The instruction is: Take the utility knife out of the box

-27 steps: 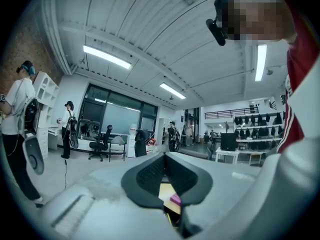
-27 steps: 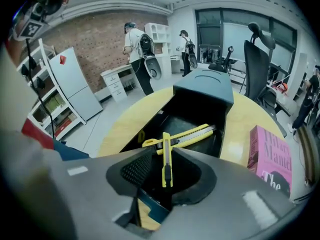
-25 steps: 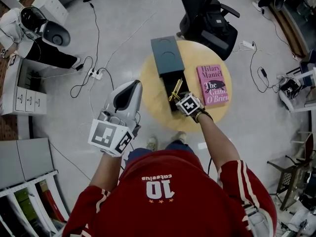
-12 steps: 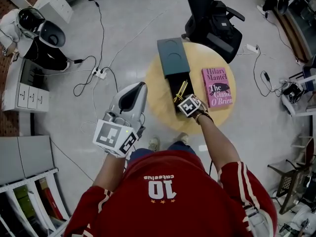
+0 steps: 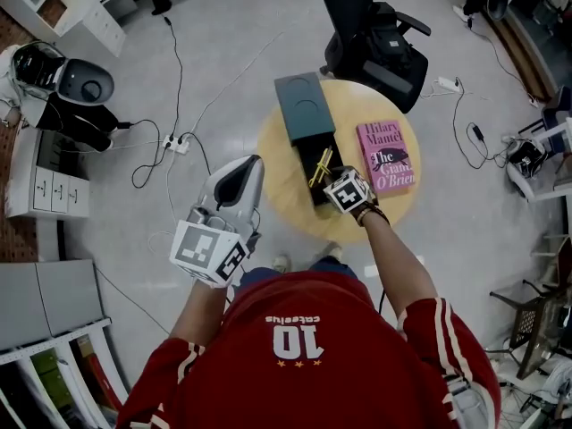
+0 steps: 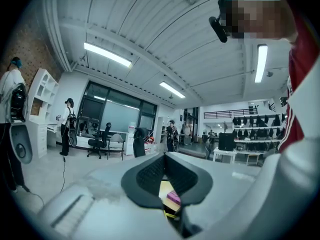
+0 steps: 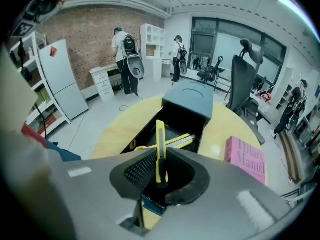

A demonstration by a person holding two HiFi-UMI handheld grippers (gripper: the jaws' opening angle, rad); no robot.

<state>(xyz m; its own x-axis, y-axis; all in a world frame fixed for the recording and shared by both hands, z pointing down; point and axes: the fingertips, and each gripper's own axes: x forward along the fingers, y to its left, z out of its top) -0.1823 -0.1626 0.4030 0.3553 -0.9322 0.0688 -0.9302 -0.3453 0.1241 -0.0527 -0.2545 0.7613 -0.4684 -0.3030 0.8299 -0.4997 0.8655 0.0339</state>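
Observation:
A dark box (image 5: pixel 315 157) with a teal sliding lid (image 5: pixel 302 104) lies on the round wooden table (image 5: pixel 277 164). My right gripper (image 7: pixel 160 173) points steeply down over the open end of the box (image 7: pixel 172 126). Its jaws have just been closing and now grip a yellow utility knife (image 7: pixel 160 149), which stands upright between the pads, above the box. In the head view this knife (image 5: pixel 319 165) shows just ahead of the right gripper (image 5: pixel 329 179). A second yellow knife (image 7: pixel 181 140) lies inside the box. My left gripper (image 5: pixel 239 172) hangs level off the table's left, shut and empty.
A pink book (image 5: pixel 386 155) lies on the table right of the box. A black office chair (image 5: pixel 371 34) stands behind the table. Cables and a power strip (image 5: pixel 175 143) run across the floor at left. People stand by white shelves (image 7: pixel 152 51) in the background.
The right gripper has risen a little over the box with the yellow knife between its jaws. The left gripper has stayed where it was.

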